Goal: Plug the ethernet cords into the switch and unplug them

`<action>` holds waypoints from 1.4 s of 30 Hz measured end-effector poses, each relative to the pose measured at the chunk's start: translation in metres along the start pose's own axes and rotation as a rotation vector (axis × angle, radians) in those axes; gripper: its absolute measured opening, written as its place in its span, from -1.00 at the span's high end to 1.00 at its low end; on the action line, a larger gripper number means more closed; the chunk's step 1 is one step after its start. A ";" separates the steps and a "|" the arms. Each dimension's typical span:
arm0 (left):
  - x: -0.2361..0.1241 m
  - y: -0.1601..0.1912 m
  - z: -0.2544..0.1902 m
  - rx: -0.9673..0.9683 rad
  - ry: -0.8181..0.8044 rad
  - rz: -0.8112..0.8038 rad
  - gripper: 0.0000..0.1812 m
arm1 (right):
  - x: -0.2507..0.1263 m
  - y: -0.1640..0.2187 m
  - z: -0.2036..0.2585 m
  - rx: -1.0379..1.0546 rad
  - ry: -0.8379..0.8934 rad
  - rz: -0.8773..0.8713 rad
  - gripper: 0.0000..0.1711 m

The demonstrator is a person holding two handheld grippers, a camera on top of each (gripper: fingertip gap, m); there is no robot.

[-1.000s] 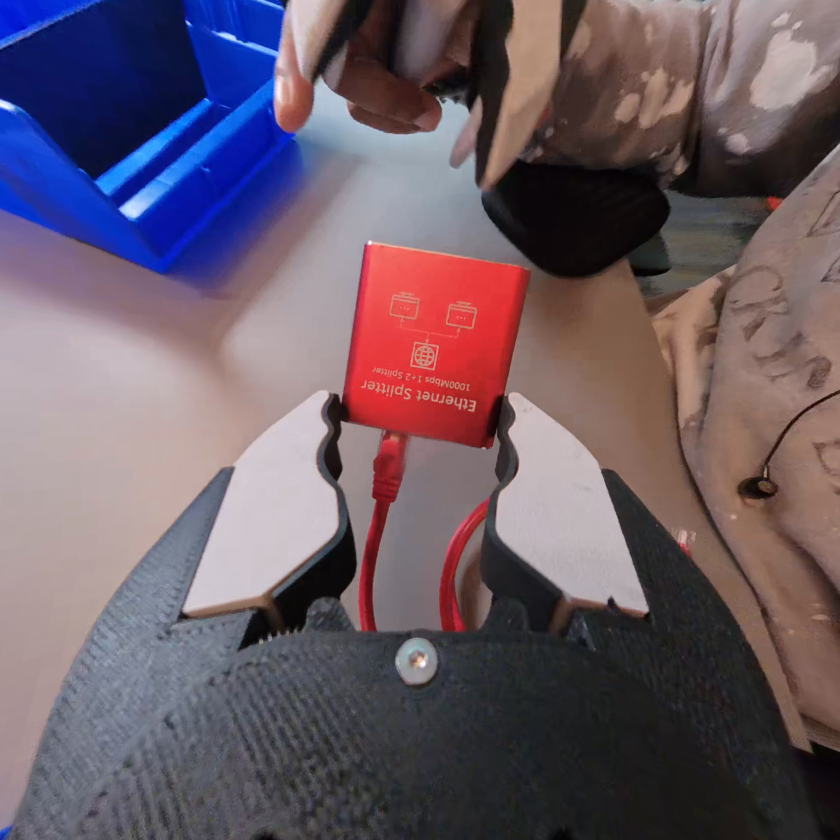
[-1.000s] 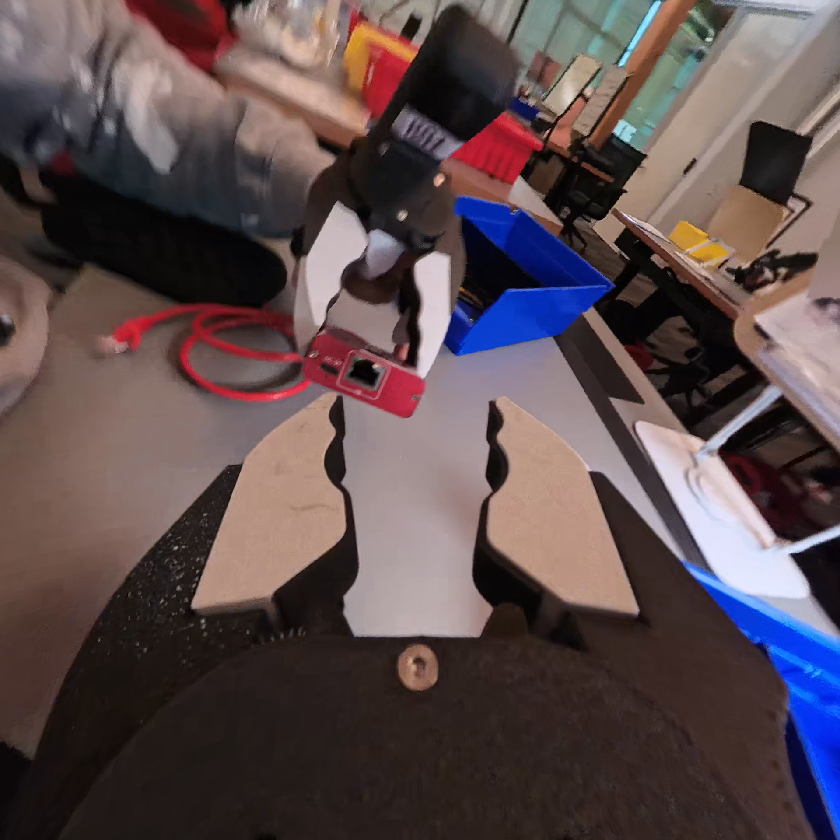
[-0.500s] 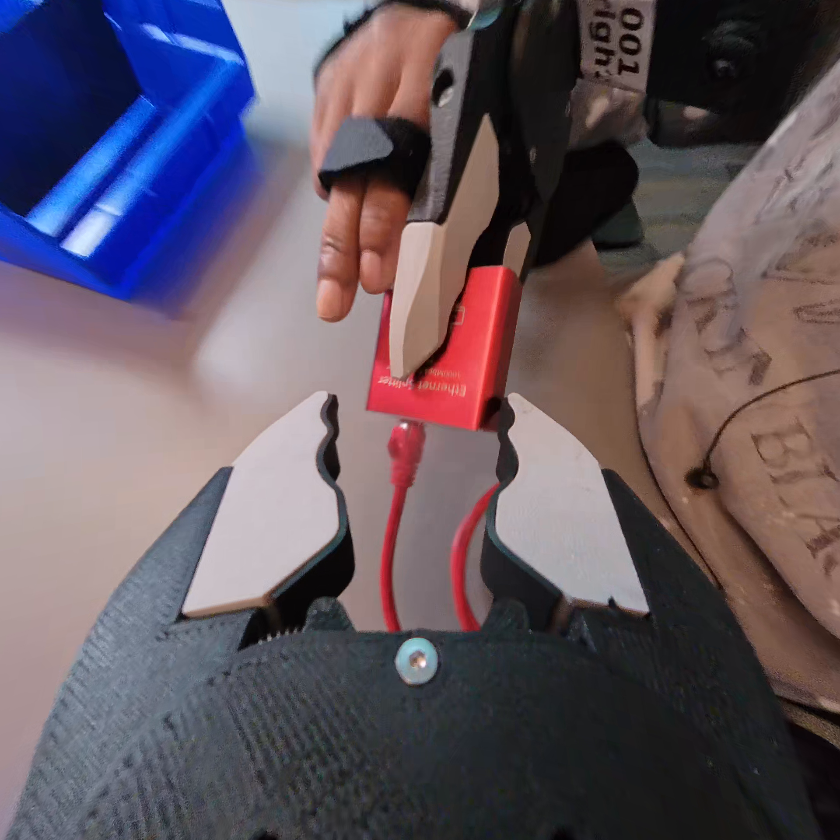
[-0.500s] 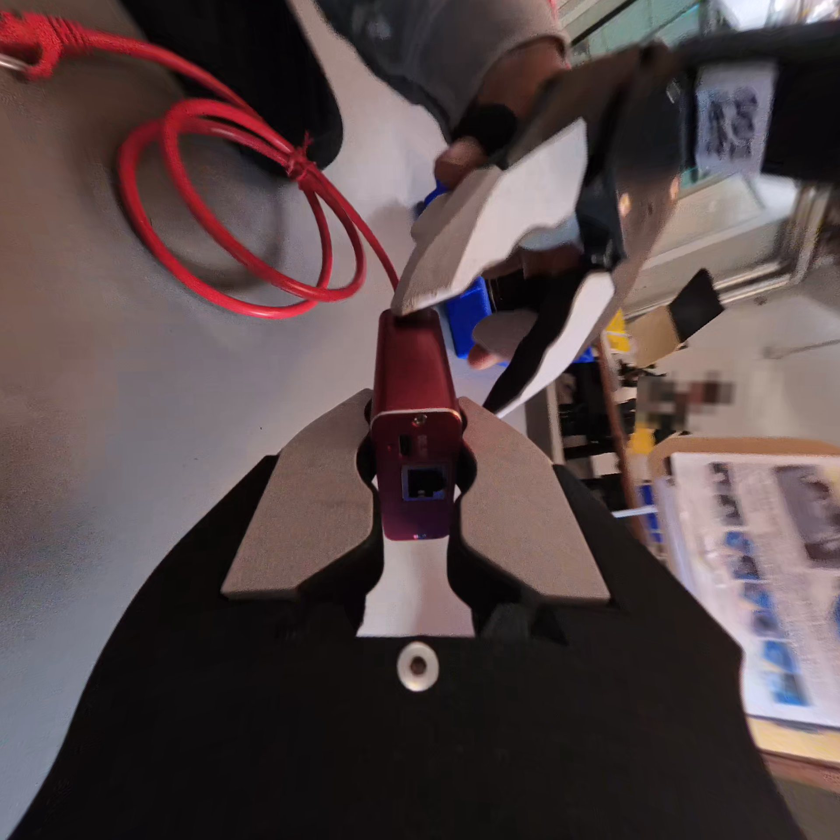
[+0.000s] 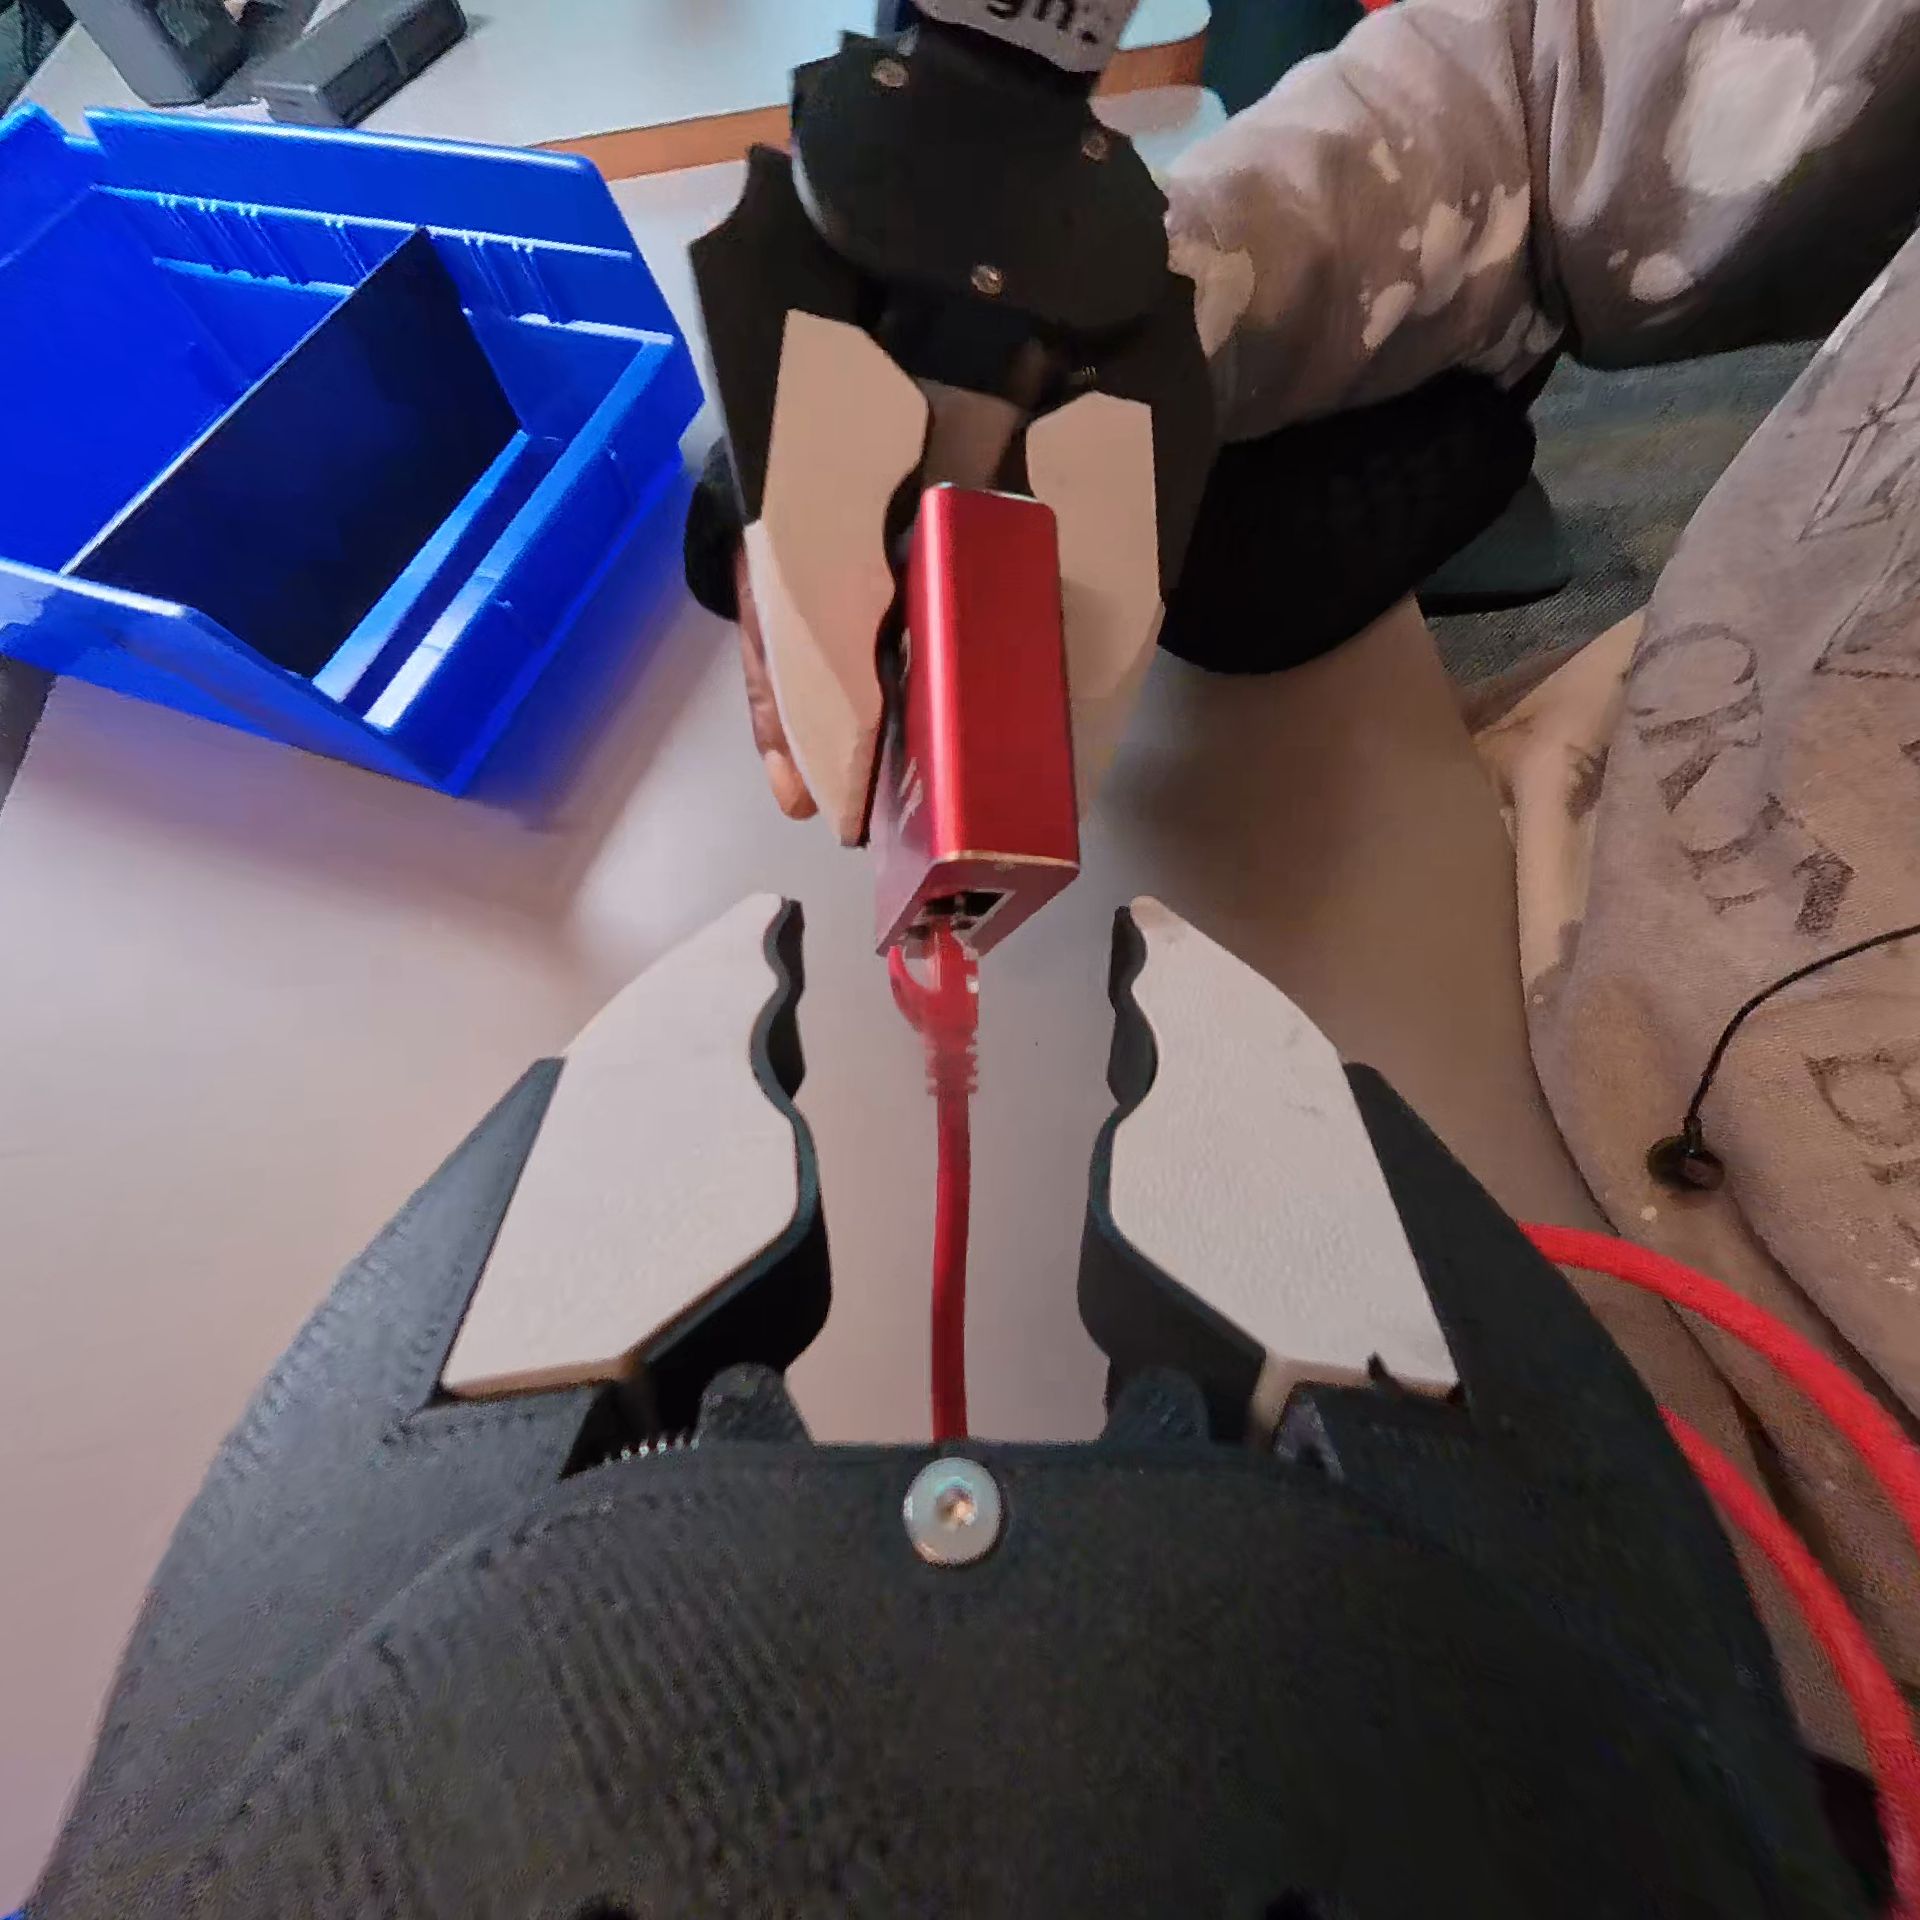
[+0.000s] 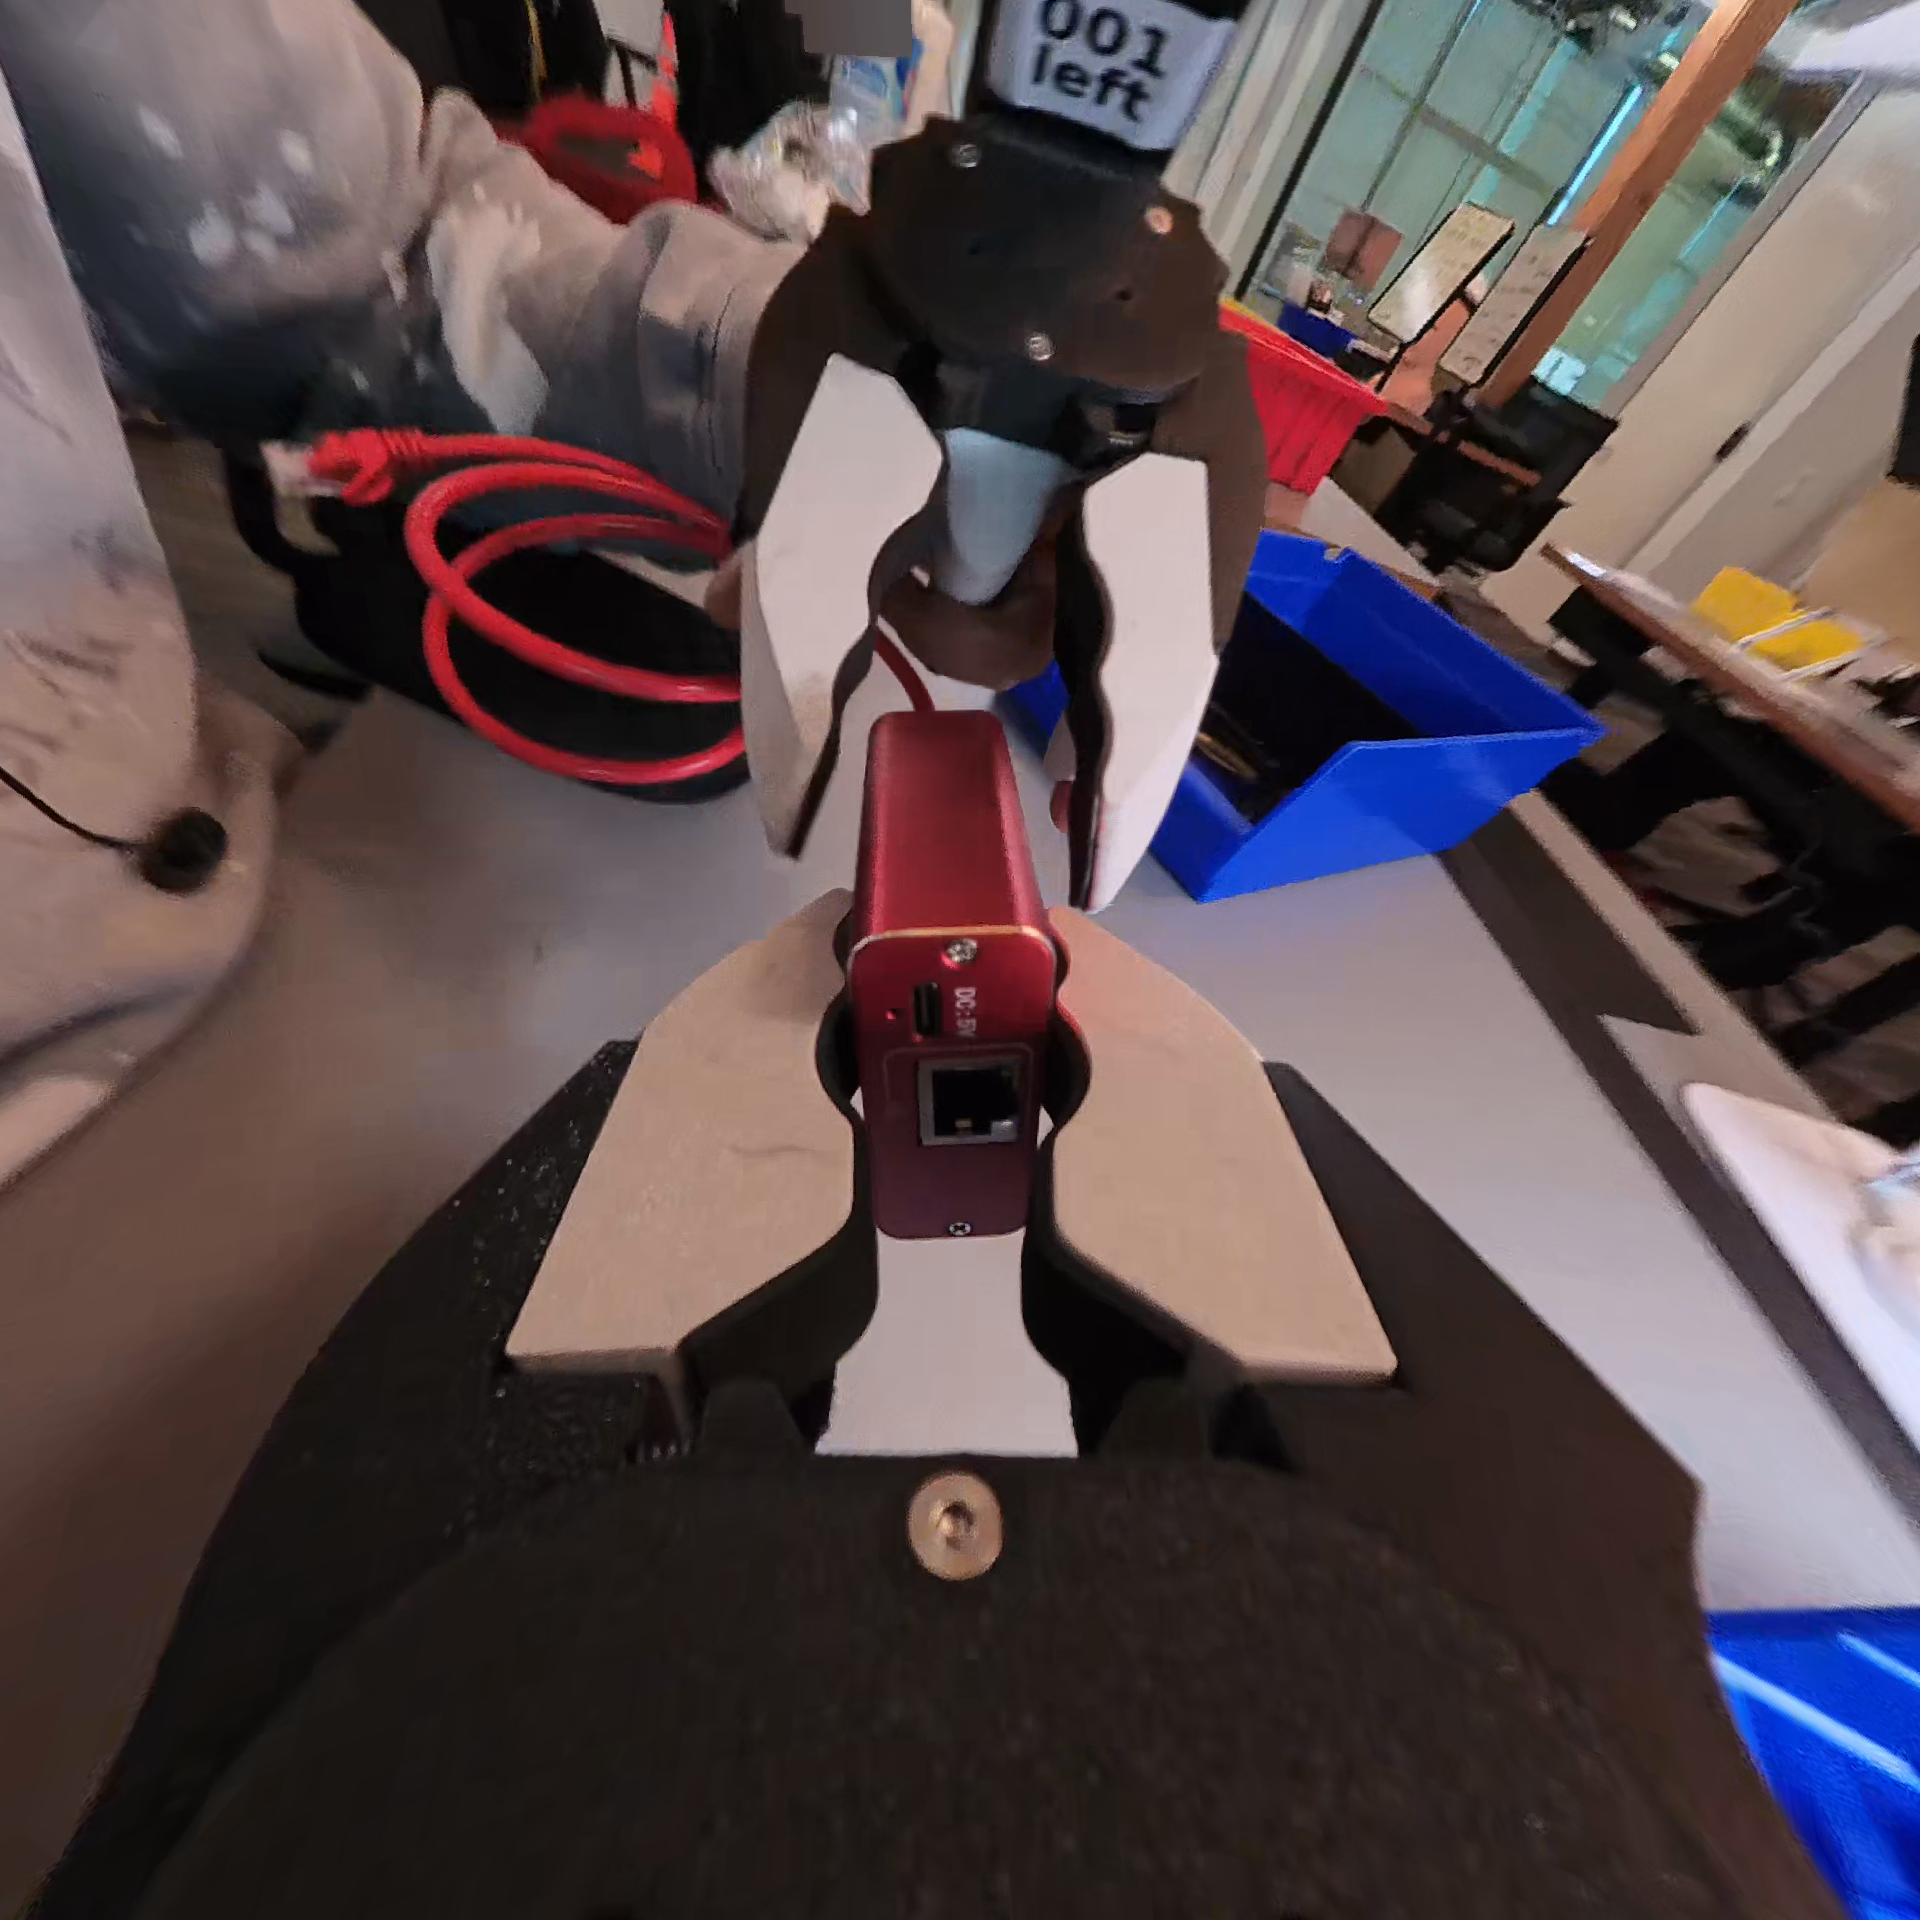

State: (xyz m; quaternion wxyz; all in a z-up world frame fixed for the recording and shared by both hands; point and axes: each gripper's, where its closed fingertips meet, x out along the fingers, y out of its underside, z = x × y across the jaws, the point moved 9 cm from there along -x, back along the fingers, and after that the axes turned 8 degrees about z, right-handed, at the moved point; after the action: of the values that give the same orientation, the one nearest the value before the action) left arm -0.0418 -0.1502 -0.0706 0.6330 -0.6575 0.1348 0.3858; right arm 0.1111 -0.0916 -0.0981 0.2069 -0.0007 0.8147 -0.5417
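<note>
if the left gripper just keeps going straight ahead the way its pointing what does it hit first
Most likely the red switch, held on edge by the right gripper just beyond the left gripper. Its open jaws straddle the plugged-in red ethernet cord; depth is unclear.

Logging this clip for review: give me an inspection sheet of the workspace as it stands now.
Surface: pale table, mostly bare.
Job's things: red switch held off the table; near-end port empty, far end holds a plug.
Clutter: blue bin with divider.
Grippers: right gripper shut on the switch; left gripper open, straddling the cord.
Cables: red ethernet cord plugged in; its slack coiled.
Surroundings: person's sleeve; desks, chairs behind.
</note>
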 end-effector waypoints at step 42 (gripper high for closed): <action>-0.143 0.137 0.106 -0.550 -0.456 0.332 0.61 | -0.052 -0.006 -0.045 0.565 -0.223 -0.482 0.67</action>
State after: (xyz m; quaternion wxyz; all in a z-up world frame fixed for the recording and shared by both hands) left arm -0.2637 -0.1175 -0.0632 0.3758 -0.6693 -0.0133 0.6409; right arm 0.1421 -0.0431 -0.0602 0.1532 -0.1940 0.5825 -0.7743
